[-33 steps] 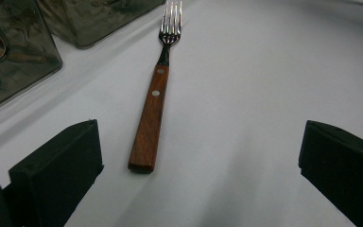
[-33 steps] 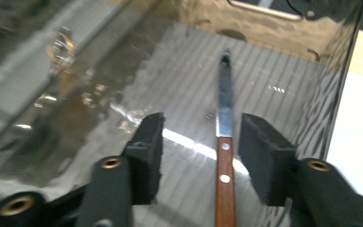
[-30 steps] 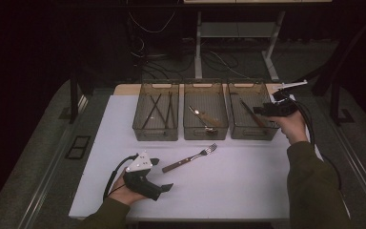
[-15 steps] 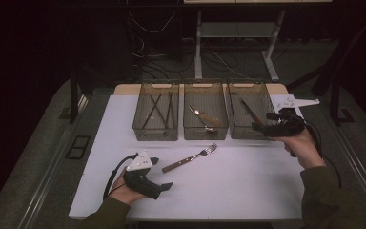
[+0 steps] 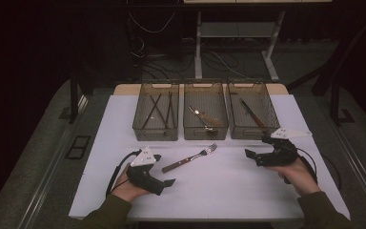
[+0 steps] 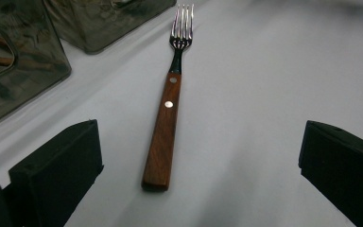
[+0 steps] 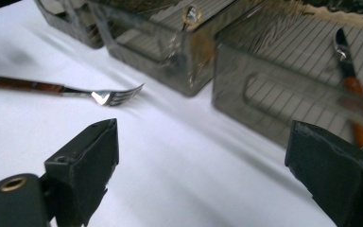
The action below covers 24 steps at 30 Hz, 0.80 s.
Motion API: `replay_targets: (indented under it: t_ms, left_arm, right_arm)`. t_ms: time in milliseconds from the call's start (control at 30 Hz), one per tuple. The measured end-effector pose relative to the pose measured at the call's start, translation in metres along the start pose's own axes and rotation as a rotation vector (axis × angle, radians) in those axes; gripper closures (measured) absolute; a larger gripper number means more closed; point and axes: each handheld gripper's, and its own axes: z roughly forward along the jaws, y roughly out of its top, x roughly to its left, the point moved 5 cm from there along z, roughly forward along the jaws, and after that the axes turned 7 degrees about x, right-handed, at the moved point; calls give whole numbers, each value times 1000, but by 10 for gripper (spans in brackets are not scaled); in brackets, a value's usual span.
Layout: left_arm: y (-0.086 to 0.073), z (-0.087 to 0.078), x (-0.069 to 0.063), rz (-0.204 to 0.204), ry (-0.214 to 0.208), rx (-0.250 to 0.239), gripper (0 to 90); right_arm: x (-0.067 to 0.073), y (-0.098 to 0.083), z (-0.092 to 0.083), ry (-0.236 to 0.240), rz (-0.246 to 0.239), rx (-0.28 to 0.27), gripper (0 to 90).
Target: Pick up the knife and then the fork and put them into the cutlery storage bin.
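Note:
A fork (image 5: 190, 157) with a brown wooden handle lies on the white table, its tines pointing towards the bins. My left gripper (image 5: 163, 171) rests at the near left, open, with the handle end just ahead of its jaws; in the left gripper view the fork (image 6: 168, 118) runs away between the wide jaws of the left gripper (image 6: 201, 137). My right gripper (image 5: 256, 147) hovers low in front of the right bin (image 5: 250, 112). Its jaws have just been opening and nothing is between them. In the right gripper view the right gripper (image 7: 205, 130) stands open, with the fork (image 7: 75, 90) at the far left.
Three clear bins stand in a row at the back. The left bin (image 5: 156, 110) holds dark sticks, the middle bin (image 5: 205, 117) a spoon, and the right one a knife (image 7: 352, 80) with an orange-brown handle. White table (image 5: 219, 191) lies bare between the two hands.
My right gripper has come from above the right bin's far corner towards the near side and down, to a spot in front of that bin. The left gripper and fork stay put.

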Motion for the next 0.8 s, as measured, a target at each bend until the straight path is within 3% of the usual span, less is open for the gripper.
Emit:
replay_targets:
  t_ms: [167,367,533,633,800]
  left_arm:
    - [6,1,5,1,16,-7,0]
    - [12,4,14,-3,34,9,80]
    - [22,11,21,-4,40,24,152]
    - [29,17,24,-8,24,34,217]
    - [36,32,26,25,6,81,351]
  right_arm:
    - [14,-22,2,10,6,5,107]
    - [24,-42,-1,24,9,-8,107]
    - [29,-55,-2,38,-6,15,107]
    - [31,-61,-3,36,-13,31,107]
    - [32,-62,-6,45,-17,26,107]
